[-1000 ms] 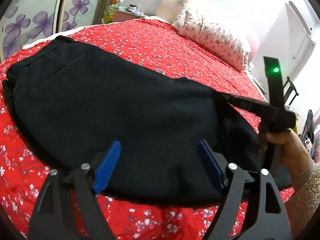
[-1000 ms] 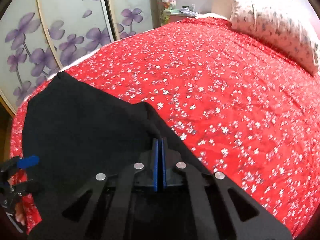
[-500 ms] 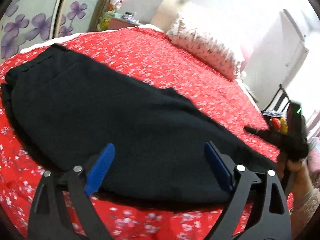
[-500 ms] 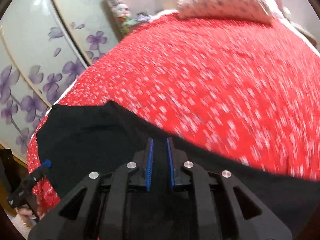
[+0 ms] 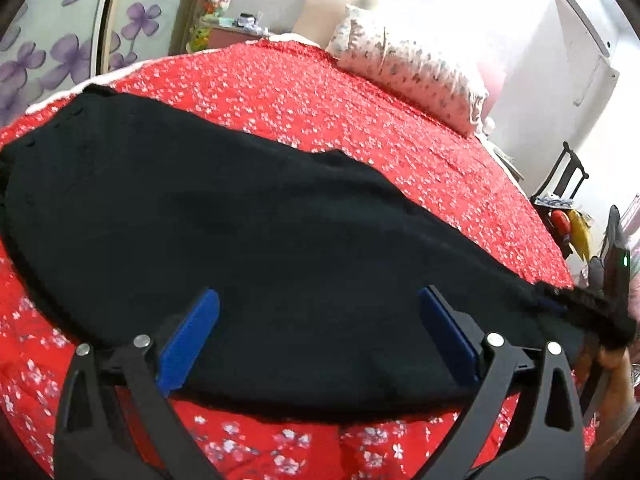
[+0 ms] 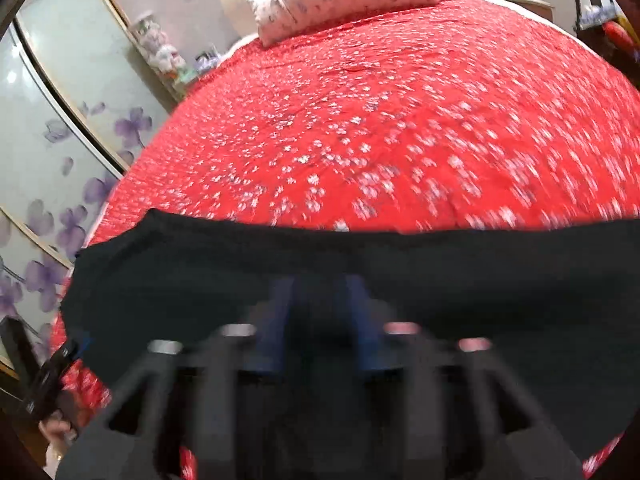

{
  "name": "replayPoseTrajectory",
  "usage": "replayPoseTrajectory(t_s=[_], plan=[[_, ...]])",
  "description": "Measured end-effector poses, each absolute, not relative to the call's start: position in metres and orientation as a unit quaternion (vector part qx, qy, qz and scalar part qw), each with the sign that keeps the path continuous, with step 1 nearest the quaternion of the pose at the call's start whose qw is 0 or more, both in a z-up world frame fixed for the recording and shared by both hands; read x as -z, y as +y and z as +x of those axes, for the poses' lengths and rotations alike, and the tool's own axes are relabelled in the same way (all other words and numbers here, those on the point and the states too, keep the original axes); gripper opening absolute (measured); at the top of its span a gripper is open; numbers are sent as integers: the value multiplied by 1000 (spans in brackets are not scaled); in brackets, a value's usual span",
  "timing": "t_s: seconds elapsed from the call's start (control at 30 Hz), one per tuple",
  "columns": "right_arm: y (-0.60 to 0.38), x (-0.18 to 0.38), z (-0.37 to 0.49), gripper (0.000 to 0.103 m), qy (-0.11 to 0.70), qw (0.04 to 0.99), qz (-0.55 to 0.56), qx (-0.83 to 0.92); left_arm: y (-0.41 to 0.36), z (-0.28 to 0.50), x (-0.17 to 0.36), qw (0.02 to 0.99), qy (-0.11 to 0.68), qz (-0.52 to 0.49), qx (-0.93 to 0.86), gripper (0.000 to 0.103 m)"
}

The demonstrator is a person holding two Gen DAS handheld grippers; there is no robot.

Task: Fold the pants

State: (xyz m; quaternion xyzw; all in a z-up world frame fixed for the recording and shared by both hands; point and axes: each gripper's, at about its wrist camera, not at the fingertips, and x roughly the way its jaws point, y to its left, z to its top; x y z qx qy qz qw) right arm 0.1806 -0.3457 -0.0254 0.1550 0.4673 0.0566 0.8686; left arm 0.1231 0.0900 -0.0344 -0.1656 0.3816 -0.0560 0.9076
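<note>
Black pants lie flat in a long band across the red flowered bedspread. My left gripper is open wide, its blue pads above the near edge of the pants and holding nothing. My right gripper is blurred over the pants, its blue pads apart and nothing visibly between them. In the left wrist view the right gripper sits at the right end of the pants.
A flowered pillow lies at the head of the bed. Sliding wardrobe doors with purple flowers stand along the left. A dark chair with colourful items stands beyond the bed's right edge.
My right gripper has opened and let go of the pants, which dropped flat on the bed. It swung to the right. My left gripper stayed open.
</note>
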Motion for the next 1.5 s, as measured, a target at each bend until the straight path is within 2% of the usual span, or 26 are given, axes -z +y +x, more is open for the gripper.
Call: replayPoseTrajectory(t_s=[0.03,0.07,0.2,0.33,0.43,0.57,0.7,0.93,1.0,1.03,1.07,1.17,1.3,1.43,1.47,1.5], plan=[[-352,37,176,66,488,862,129,-41,88,125,37,907,388,-155,53,100],[-356,35,170,55,476,869,126,-42,85,125,39,907,393,-143,51,100],[-410,12,125,55,383,891,245,-4,76,120,38,912,391,-114,46,100],[-486,-10,67,55,272,890,357,86,84,115,34,911,377,-157,60,100],[-537,-17,31,55,230,878,376,186,86,113,30,907,367,-192,85,100],[-591,10,-2,55,262,835,404,267,77,114,32,906,369,-187,91,100],[-619,38,-9,51,261,812,453,262,70,119,36,904,380,-181,74,101],[-620,36,16,49,270,840,413,226,62,121,37,907,380,-174,55,101],[-617,40,26,41,286,843,403,215,60,122,39,909,381,-162,53,101],[-614,41,30,26,289,848,383,226,60,123,41,909,383,-158,52,101],[-612,40,32,18,289,853,367,232,61,124,42,909,383,-156,51,101],[-605,24,28,12,258,871,355,223,66,130,44,906,386,-163,49,101],[-590,4,14,12,238,879,345,226,68,131,45,905,386,-171,50,101],[-599,30,20,12,310,845,354,253,67,131,45,905,386,-169,50,101],[-602,35,19,13,325,833,365,259,68,131,45,905,386,-171,51,101],[-605,37,16,21,327,821,390,259,67,131,44,905,385,-171,52,101]])
